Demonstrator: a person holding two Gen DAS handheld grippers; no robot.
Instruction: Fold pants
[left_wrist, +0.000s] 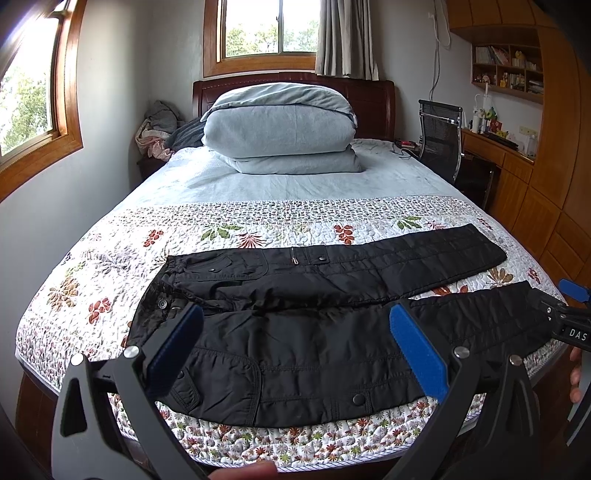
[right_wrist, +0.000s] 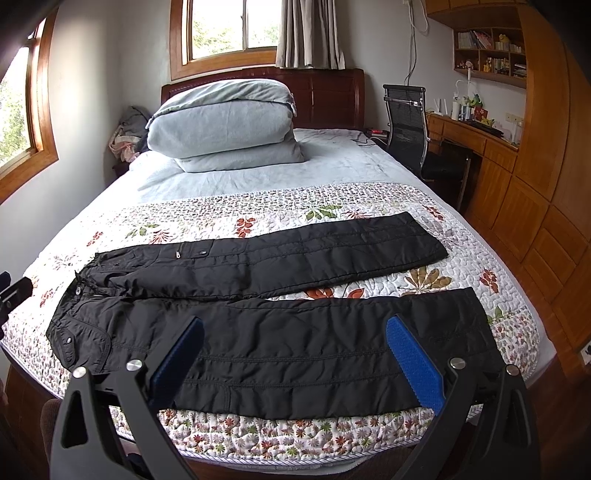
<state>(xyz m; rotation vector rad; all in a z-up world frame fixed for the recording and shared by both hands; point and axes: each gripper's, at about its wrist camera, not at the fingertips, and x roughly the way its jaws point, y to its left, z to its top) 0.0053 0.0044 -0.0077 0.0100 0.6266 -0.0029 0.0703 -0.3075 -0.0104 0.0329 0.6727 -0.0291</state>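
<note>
Pants (left_wrist: 317, 332): black, spread flat across floral quilt (left_wrist: 110, 236) at foot of bed, waist left, legs apart.
Left gripper (left_wrist: 295, 343): fingers spread wide, holding nothing, above waist end.
Right gripper (right_wrist: 295, 354): likewise spread, unloaded, above near leg.

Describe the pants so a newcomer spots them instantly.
Start at the bed with the floral quilt. The pants lie across its near end, waistband left, legs splayed rightward. They are the only black item on the quilt.
</note>
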